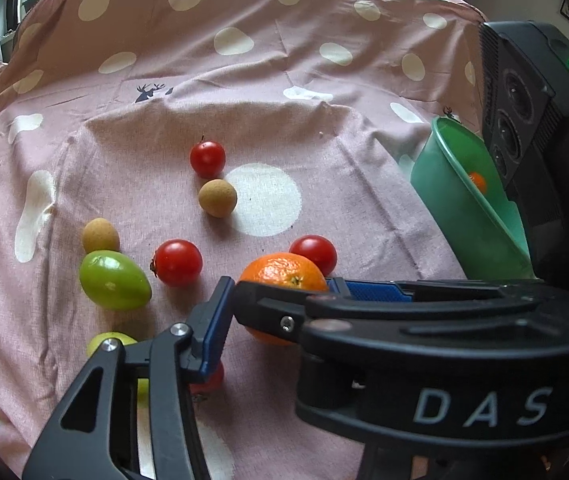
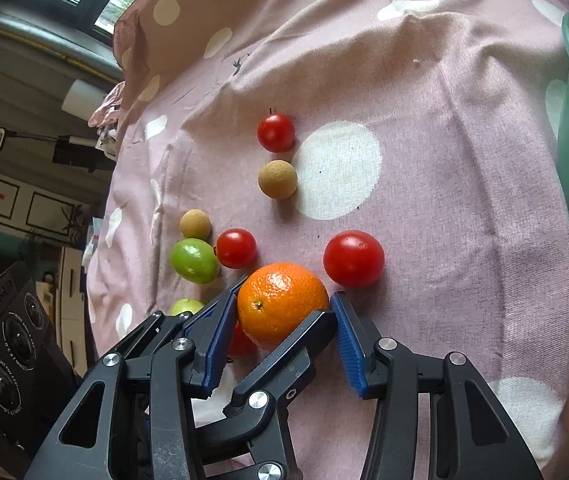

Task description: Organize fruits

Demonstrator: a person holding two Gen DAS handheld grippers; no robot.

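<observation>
Underneath: pink polka-dot cotton cloth, creased, carrying all the loose fruit.
Container: green plastic bowl at the cloth's right edge; one small orange fruit lies inside.
Right gripper: blue ribbed pads sit against the left and right flanks of the round orange mandarin, so the fingers are clamped on it.
Left gripper: one blue-edged finger stands just beside the mandarin's left side. The other finger is hidden behind the right gripper's body, so the grip cannot be told.
Mandarin location: on the cloth near its front, well apart from the bowl.
Green oval fruit: left of the mandarin, touching a tan ball.
Red cherry tomatoes: one just behind the mandarin, one to its left, one farther back.
Second tan ball: touching the rear tomato.
</observation>
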